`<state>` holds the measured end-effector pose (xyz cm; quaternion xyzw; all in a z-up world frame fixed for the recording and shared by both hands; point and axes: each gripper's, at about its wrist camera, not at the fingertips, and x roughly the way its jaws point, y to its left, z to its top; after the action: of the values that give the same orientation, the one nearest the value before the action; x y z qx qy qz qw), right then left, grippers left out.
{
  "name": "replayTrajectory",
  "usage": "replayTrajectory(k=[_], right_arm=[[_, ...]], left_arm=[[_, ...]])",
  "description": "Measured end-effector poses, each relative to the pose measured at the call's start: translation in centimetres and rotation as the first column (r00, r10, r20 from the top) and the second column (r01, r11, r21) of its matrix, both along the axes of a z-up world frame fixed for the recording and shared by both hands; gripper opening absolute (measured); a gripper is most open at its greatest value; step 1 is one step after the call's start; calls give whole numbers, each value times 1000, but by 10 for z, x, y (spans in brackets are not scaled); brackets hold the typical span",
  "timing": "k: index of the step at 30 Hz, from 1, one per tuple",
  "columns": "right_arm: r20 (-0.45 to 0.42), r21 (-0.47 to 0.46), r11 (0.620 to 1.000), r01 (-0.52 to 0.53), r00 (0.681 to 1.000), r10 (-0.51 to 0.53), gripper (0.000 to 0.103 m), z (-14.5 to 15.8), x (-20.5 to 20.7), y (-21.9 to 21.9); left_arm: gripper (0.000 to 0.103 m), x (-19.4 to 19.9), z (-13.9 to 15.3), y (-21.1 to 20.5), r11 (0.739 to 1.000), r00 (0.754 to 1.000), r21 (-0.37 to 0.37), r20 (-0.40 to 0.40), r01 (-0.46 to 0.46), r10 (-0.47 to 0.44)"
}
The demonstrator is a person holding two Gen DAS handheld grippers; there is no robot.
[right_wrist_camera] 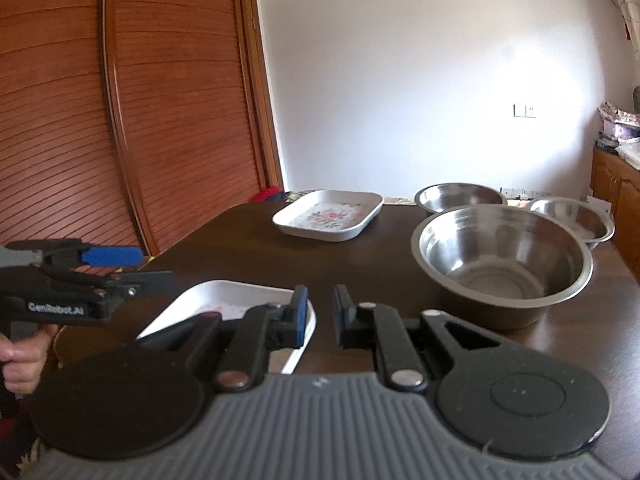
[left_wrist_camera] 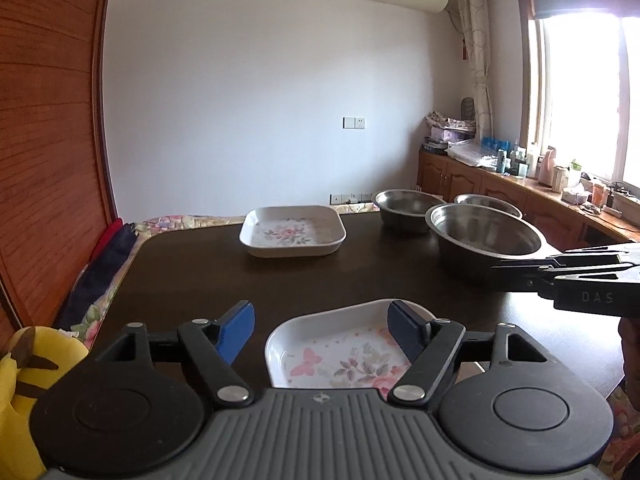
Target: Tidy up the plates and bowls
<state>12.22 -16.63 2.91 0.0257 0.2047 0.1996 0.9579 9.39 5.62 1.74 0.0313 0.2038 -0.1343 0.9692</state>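
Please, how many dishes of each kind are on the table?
White floral plates: 2, near and far
Steel bowls: 3, large, back left, back right
Total: 5

near plate: its near edge hidden behind the left tongs' body
rear-right bowl: mostly hidden behind the large bowl
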Motion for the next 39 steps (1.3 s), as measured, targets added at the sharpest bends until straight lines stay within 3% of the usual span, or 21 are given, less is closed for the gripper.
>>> replayTrajectory(k=[3, 7, 9, 16, 18, 21, 31, 39], right_arm=[[0, 11, 1000, -7, 1000, 7, 42, 3, 5, -3], [15, -7, 1000, -10, 1000, 10, 45, 11, 15, -3], [27, -17, 1000, -9, 1000, 10, 54, 16, 20, -3], [36, -20, 1000, -25, 999, 25, 70, 34, 43, -5], [49, -19, 999, -33, 998, 34, 85, 39, 51, -5], [56, -23, 999, -41, 998, 42, 95, 43, 64, -2], [1, -101, 991, -85, 996, 86, 96, 50, 106, 28], [-89, -117, 986, -116, 990, 106, 88, 53, 147, 48]], left_arm=[[103, 1, 5, -1, 1000, 1000, -1, 11, 1, -1], [103, 10, 14, -1, 1000, 1000, 1, 23, 3, -3], [103, 16, 19, -1, 1000, 999, 3, 34, 2, -2], [103, 49, 29, 6, 1000, 999, -5, 48, -12, 13], [103, 60, 31, 10, 1000, 998, -7, 54, -22, 23], [103, 79, 31, 16, 999, 998, -20, 45, -33, 34], [103, 147, 22, 29, 999, 999, -17, -11, -32, 32], [87, 197, 8, 40, 1000, 995, -22, -97, -17, 15]])
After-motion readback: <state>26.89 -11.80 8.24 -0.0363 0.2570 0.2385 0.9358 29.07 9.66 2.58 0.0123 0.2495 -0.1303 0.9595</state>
